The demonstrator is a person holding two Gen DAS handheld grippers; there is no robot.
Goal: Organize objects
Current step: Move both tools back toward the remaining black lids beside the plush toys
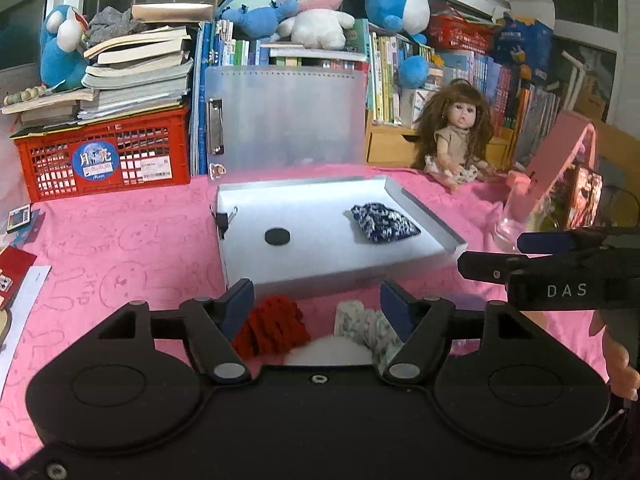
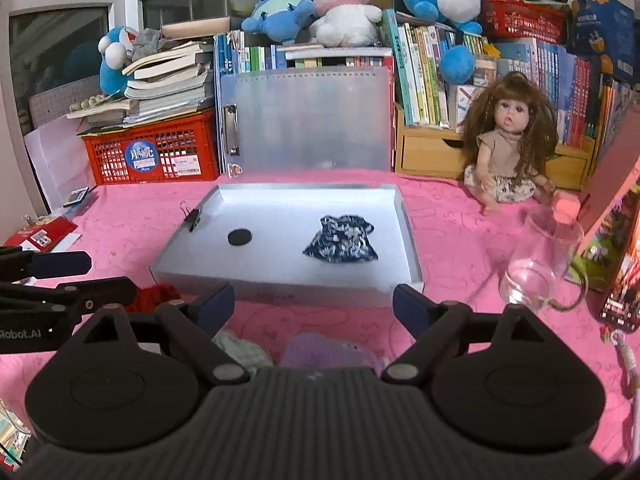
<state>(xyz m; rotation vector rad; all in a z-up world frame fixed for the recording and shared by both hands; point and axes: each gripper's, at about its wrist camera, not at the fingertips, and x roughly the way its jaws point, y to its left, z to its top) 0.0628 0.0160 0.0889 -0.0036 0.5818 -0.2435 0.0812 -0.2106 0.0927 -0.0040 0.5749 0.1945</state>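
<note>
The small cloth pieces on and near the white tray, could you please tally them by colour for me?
Blue-and-white patterned, in the tray: 1
Red knit, in front of the tray: 1
Pale floral, in front of the tray: 1
Lilac, in front of the tray: 1
Total: 4

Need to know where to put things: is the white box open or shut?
Open. The box has its lid raised upright behind it, and its floor shows a blue cloth and a black disc inside.
</note>
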